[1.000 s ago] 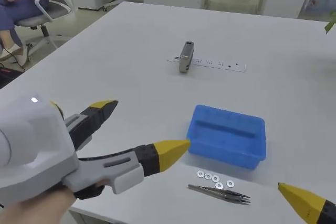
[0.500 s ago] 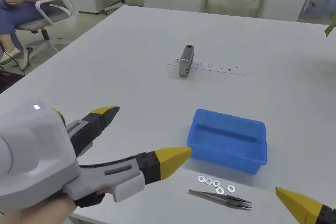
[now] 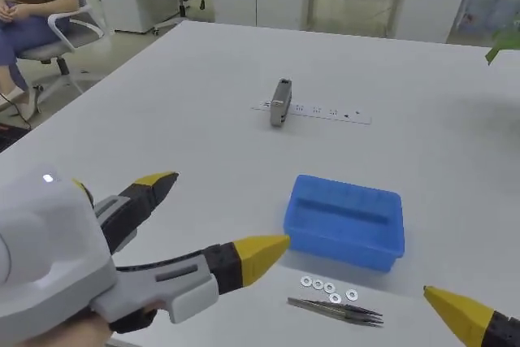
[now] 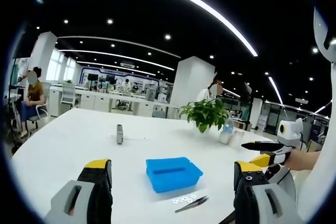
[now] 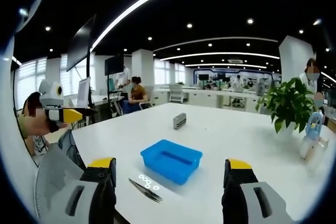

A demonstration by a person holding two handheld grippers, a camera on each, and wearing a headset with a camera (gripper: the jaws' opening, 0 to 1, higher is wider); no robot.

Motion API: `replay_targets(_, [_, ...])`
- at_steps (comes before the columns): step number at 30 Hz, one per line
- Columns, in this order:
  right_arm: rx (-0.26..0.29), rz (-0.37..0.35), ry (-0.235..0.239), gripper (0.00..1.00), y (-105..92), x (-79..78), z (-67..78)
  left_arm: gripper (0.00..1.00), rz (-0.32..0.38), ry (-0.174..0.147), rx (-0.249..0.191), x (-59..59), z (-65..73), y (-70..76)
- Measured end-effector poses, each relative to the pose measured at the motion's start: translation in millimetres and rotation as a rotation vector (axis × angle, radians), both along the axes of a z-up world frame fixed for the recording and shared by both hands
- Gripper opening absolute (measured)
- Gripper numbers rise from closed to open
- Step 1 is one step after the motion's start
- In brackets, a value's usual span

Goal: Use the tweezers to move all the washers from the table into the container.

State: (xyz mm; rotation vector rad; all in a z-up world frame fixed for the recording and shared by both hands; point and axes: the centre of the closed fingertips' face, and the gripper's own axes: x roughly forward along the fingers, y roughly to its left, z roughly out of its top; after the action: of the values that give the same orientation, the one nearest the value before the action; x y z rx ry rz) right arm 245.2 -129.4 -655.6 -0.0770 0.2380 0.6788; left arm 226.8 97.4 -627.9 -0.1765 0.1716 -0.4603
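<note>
Left gripper [image 3: 221, 210] is hovering wide open, gripping nothing; right gripper [image 5: 170, 164] is likewise gaping, empty. Tweezers [image 3: 335, 308] are lying on the worktop [image 3: 203, 103] just beside the washers [image 3: 328, 288], near the blue container [image 3: 345, 221], probably laid close to keep transfers short.

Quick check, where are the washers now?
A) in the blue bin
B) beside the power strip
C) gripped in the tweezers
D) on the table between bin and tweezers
D: the washers lie loose in a short row on the table, just in front of the bin and right behind the tweezers, which rest flat on the table.
</note>
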Motion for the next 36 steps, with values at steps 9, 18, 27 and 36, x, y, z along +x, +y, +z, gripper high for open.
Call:
replay_targets(9, [-0.035,0.01,0.01,0.77,-3.4,1.0,-4.0,0.99,-0.017,0.013,0.006,-1.2,-6.7,-0.6])
replay_targets(18, [-0.055,0.057,0.069,0.6,3.2,-5.3,-14.5,0.68,-0.122,0.071,0.083,-5.0,-24.3,-13.2])
replay_targets(27, [-0.162,0.071,0.096,0.5,7.3,-11.1,-30.6,0.45,-0.307,0.205,0.211,-7.2,-66.4,-38.9])
replay_targets(36, [-0.154,0.042,0.128,0.45,4.4,-9.2,-35.4,0.28,-0.46,0.267,0.3,5.3,-87.7,-58.6])
